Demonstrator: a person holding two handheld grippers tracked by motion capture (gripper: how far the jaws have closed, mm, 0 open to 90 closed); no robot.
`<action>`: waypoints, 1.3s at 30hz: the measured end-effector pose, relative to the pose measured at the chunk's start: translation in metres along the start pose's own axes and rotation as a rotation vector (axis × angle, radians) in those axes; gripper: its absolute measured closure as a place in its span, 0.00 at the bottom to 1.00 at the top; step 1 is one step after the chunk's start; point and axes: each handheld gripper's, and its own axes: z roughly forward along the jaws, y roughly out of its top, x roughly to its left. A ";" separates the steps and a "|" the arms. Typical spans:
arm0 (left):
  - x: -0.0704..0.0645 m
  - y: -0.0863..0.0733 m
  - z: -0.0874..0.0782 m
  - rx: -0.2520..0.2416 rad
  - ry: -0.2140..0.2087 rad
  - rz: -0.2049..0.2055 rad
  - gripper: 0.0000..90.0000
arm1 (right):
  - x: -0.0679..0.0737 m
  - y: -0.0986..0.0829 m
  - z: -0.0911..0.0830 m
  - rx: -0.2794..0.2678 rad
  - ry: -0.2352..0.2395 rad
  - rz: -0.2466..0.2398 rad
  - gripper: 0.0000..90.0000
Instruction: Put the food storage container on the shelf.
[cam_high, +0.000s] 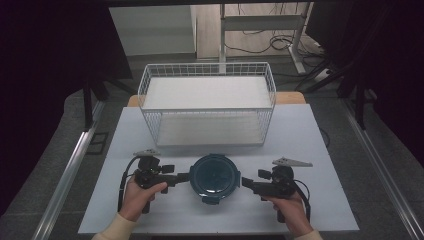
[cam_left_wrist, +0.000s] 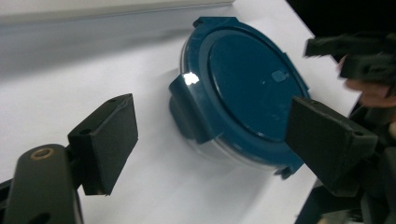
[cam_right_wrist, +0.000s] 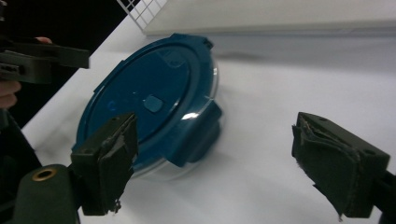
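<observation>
Black fingers of my left gripper (cam_left_wrist: 210, 135) stand wide apart, holding nothing, at the blue-lidded container (cam_high: 215, 176). Opposite, my right gripper (cam_right_wrist: 233, 163) gapes empty too, beside it. Container rests on the white bench (cam_high: 300, 135), just before the wire basket (cam_high: 207, 102).

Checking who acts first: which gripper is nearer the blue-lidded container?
Left. The left gripper reaches the blue-lidded container at its left edge; the right gripper sits slightly off its right edge.
</observation>
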 end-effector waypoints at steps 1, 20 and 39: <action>0.001 0.001 0.002 0.007 -0.006 -0.011 0.19 | 0.001 0.001 0.004 0.010 0.001 0.011 0.15; 0.013 0.005 0.035 0.086 -0.086 -0.099 0.19 | 0.015 0.008 0.046 0.076 0.017 0.142 0.12; 0.022 0.001 0.057 0.158 -0.155 -0.188 0.24 | 0.016 -0.004 0.060 0.128 0.048 0.261 0.12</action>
